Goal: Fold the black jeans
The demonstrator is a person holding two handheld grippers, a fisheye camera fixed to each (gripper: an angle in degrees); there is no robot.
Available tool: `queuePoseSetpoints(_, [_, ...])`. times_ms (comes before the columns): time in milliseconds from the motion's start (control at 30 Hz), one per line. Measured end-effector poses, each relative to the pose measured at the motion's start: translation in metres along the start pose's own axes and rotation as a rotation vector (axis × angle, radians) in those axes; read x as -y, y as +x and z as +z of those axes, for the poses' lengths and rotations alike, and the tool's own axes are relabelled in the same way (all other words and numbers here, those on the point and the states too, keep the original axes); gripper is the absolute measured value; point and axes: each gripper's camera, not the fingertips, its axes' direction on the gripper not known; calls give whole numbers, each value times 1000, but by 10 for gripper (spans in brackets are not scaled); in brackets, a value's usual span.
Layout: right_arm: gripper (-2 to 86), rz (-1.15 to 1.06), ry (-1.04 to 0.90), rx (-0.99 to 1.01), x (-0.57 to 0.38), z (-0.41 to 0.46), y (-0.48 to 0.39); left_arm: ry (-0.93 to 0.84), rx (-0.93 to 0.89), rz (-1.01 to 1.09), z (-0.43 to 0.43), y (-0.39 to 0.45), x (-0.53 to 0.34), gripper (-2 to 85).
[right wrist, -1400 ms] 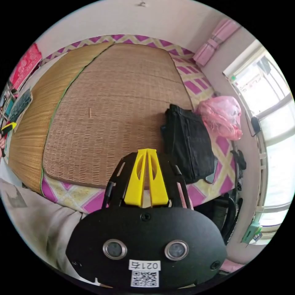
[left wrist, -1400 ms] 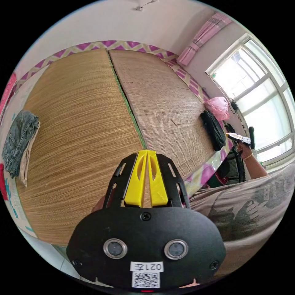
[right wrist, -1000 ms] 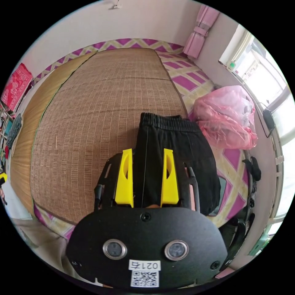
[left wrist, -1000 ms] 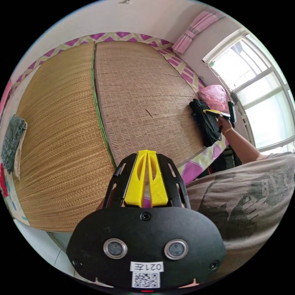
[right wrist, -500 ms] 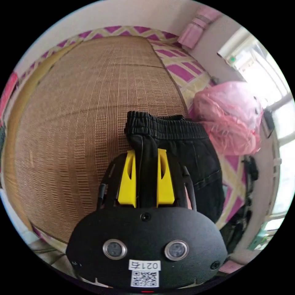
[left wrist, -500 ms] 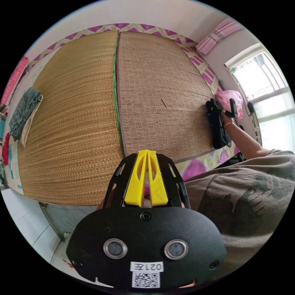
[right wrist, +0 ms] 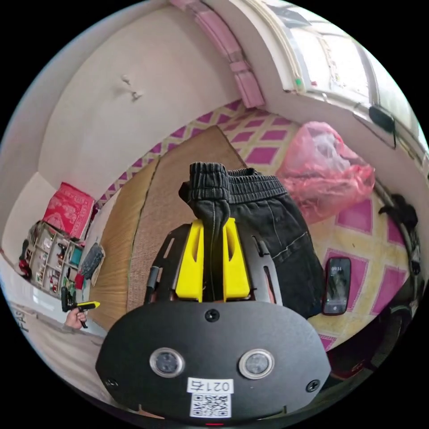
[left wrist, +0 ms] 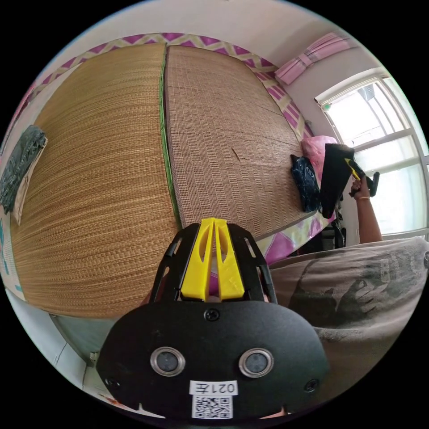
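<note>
The black jeans [right wrist: 263, 223] hang bunched from my right gripper [right wrist: 213, 225], whose yellow jaws are shut on a fold just below the elastic waistband. In the left gripper view the same jeans [left wrist: 333, 178] dangle in the air at the bed's right edge, held up by the right gripper [left wrist: 353, 169] in a raised hand. My left gripper [left wrist: 213, 223] hovers over the near edge of the straw mat [left wrist: 111, 178], jaws shut with nothing between them. It appears small and far off in the right gripper view as the left gripper [right wrist: 87, 305].
A dark blue garment [left wrist: 306, 181] lies on the mat's right edge near a pink plastic bag [right wrist: 326, 172]. A phone [right wrist: 337, 279] rests on the purple patterned sheet. Folded denim [left wrist: 18, 165] sits at the far left. A window [left wrist: 380, 147] is on the right; the person's torso [left wrist: 357, 286] is close.
My right gripper closed on the black jeans and lifted them off the bed into the air, uncovering a dark blue garment. The left gripper stayed shut over the mat's near edge.
</note>
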Motion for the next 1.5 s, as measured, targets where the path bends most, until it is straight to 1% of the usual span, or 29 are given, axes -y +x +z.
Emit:
queuePoseSetpoints(100, [67,-130,52,22,5,-15,-72,20,-30,23,-5,-30,-7,-10])
queuePoseSetpoints(167, [67,-226,65,30,8,-7,-126,35,-48,18,-11,-53,-16,-10])
queuePoseSetpoints(200, [67,-309,64,34,8,4,-167,48,-60,9,-18,-70,-25,-10])
queuePoseSetpoints(233, [66,-393,68,37,6,19,-211,55,-64,4,-22,-79,-30,-10])
queuePoseSetpoints(267, [66,-431,74,40,3,26,-233,71,-66,-9,-30,-97,-41,-10])
queuePoseSetpoints(333, [66,-611,92,63,-13,68,-326,94,-64,-40,-42,-125,-62,-10])
queuePoseSetpoints(367, [66,-654,95,66,-20,80,-349,106,-68,-67,-50,-145,-77,-10])
queuePoseSetpoints(433, [66,-836,80,96,-54,139,-439,118,-77,-115,-59,-176,-100,-10])
queuePoseSetpoints(467, [66,-868,66,119,-64,157,-458,121,-81,-148,-63,-196,-115,-10])
queuePoseSetpoints(500, [66,-921,11,172,-84,197,-493,119,-79,-182,-66,-215,-131,-10])
queuePoseSetpoints(533, [65,-953,-87,214,-107,242,-525,116,-76,-201,-68,-224,-138,-10])
queuePoseSetpoints(567, [64,-956,-149,224,-118,266,-540,114,-69,-240,-70,-241,-153,-10])
queuePoseSetpoints(633, [54,-918,-394,218,-162,359,-583,121,-77,-298,-75,-264,-173,-10])
queuePoseSetpoints(667, [54,-903,-444,224,-171,377,-591,132,-85,-332,-78,-277,-185,-10])
queuePoseSetpoints(700, [52,-879,-519,277,-182,401,-603,141,-84,-361,-82,-287,-196,-10])
queuePoseSetpoints(733, [52,-814,-584,305,-186,418,-613,146,-80,-373,-84,-291,-201,-10])
queuePoseSetpoints(800, [52,-769,-560,287,-185,425,-623,169,-63,-412,-89,-306,-217,-9])
queuePoseSetpoints(867, [53,-792,-560,270,-183,427,-628,178,-74,-439,-87,-316,-225,-10])
queuePoseSetpoints(967, [54,-882,-559,264,-178,428,-633,169,-100,-459,-74,-328,-225,-10])
queuePoseSetpoints(1067, [59,-1038,-537,231,-189,429,-646,159,-114,-449,-61,-332,-207,-10])
queuePoseSetpoints(1133, [70,-1165,-478,179,-201,430,-657,167,-129,-439,-57,-330,-193,-10])
queuePoseSetpoints(1167, [75,-1195,-475,167,-204,431,-660,170,-133,-431,-55,-327,-184,-10])
queuePoseSetpoints(1233, [93,-1274,-499,161,-210,441,-665,175,-126,-417,-53,-319,-170,-10])
queuePoseSetpoints(1333, [92,-1329,-524,165,-209,454,-667,200,-107,-410,-54,-304,-154,-10])
queuePoseSetpoints(1367, [90,-1337,-534,164,-208,458,-667,211,-103,-416,-54,-297,-150,-10])
queuePoseSetpoints(1400, [69,-1344,-545,149,-204,465,-666,218,-101,-422,-54,-291,-146,-10])
queuePoseSetpoints(1433, [55,-1312,-562,177,-193,469,-663,220,-99,-425,-53,-287,-145,-10])
queuePoseSetpoints(1467, [51,-1264,-582,215,-183,470,-660,224,-89,-431,-53,-280,-143,-10])
queuePoseSetpoints(1500, [46,-1122,-613,311,-155,472,-648,225,-79,-435,-52,-273,-141,-10])
